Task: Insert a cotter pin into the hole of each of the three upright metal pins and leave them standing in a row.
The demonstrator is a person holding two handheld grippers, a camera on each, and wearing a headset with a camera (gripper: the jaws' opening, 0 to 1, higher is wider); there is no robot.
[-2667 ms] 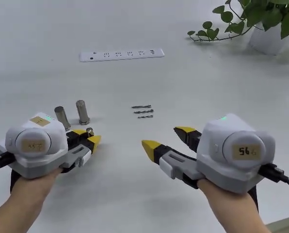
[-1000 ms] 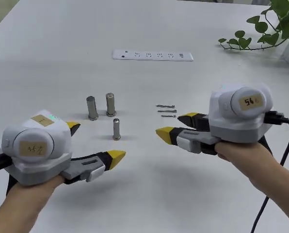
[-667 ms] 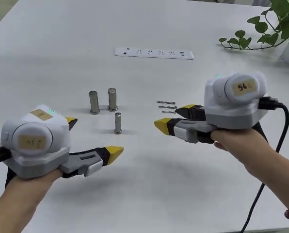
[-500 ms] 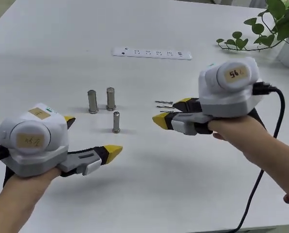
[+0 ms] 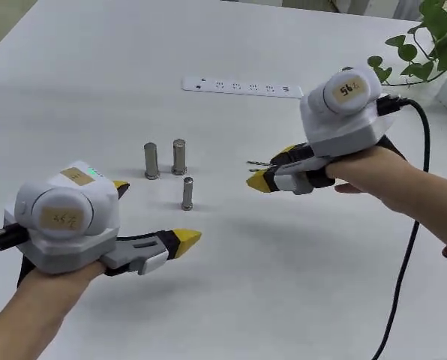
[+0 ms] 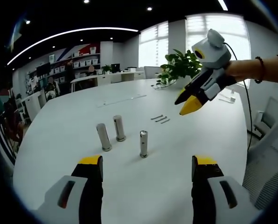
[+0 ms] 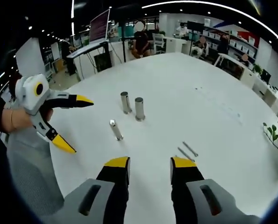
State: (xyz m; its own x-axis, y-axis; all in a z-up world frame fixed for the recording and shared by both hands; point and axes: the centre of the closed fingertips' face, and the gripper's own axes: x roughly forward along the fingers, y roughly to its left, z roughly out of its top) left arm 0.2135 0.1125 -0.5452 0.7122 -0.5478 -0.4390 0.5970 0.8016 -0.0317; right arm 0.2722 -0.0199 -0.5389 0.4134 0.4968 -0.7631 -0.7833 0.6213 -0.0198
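Hovering over the white counter (image 5: 283, 292), both grippers empty. Left gripper (image 5: 154, 211) sits low at the near left in the head view, jaws spread wide with nothing between them; its own view shows the same wide gap, aimed at the metal pins.

Right gripper (image 5: 274, 166) is raised on the right side, nose tilted down, jaws released with a narrower gap, gripping nothing. The cotter pins (image 6: 159, 118) lie flat on the counter side by side, just ahead of and below its yellow tips, to the right of the metal pins and apart from them. In the head view the jaws cover most of them, and just the ends stick out left of the tips. Left gripper view shows three. Right gripper view shows two clearly; the third is probably behind the right jaw.

Three metal pins (image 5: 179, 156) all stand upright on the counter, neither gripper touching them. Two stand close side by side at the back. The front pin (image 5: 187, 193) stands alone nearer the person, slightly right of the pair, so the layout is a triangle, not a row. Can't make out the holes at this resolution.

Power strip (image 5: 242, 87) lies across the far side of the counter. Plant (image 5: 433, 30) is at the far right corner. Black cable (image 5: 394, 296) runs from the right gripper toward the near edge.
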